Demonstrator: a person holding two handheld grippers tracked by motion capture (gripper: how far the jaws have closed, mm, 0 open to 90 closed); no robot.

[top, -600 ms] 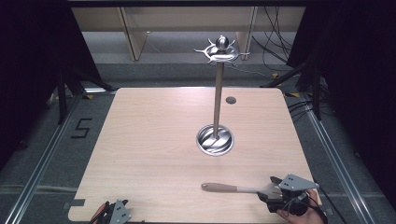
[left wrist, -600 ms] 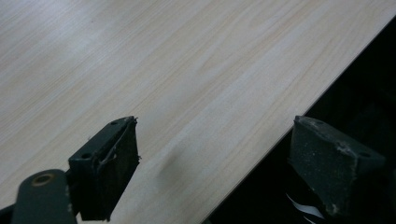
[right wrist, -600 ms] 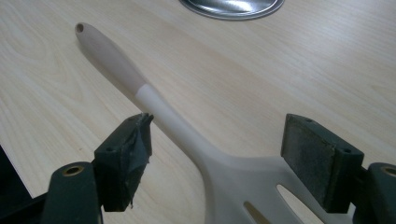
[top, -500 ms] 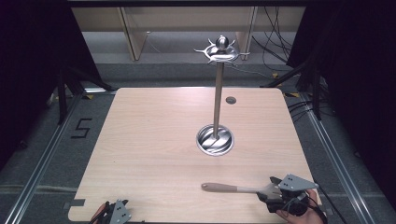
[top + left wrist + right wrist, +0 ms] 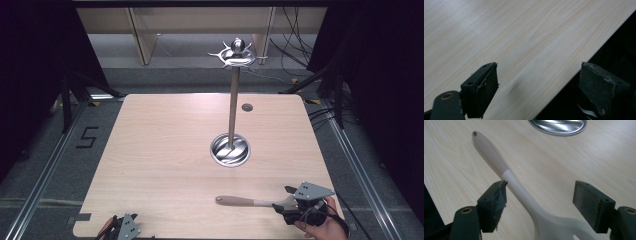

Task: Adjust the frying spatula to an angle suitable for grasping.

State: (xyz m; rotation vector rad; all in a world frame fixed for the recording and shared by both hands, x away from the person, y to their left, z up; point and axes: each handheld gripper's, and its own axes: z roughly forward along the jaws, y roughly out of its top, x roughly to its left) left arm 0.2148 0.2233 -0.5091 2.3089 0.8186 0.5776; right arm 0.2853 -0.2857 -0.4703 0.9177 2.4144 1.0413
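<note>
Light wooden table [image 5: 165, 150] stands in a dark room, with grey floor around it and cables behind. Near the middle of the table there is a round metal base [image 5: 230, 149] with a thin metal pole [image 5: 233, 107] that rises straight up and ends in a ring of hooks [image 5: 238, 54]. A small dark spot [image 5: 247, 107] is on the table behind the pole.

At the front right of the table lies a spatula [image 5: 250, 202]. It lies flat on the wood; its brownish handle end points to the left and its pale wide part is at the right gripper [image 5: 291, 204]. In the right gripper view the spatula [image 5: 524, 192] passes between the two black jaws, very near to the left one, where contact cannot be told. The jaws stand wide apart and do not press on it. A hand [image 5: 325, 227] holds this gripper at the table's front edge.

The left gripper [image 5: 125, 229] is at the front left corner of the table. In the left gripper view its jaws are open with nothing between them, over the table's edge [image 5: 564, 80].
</note>
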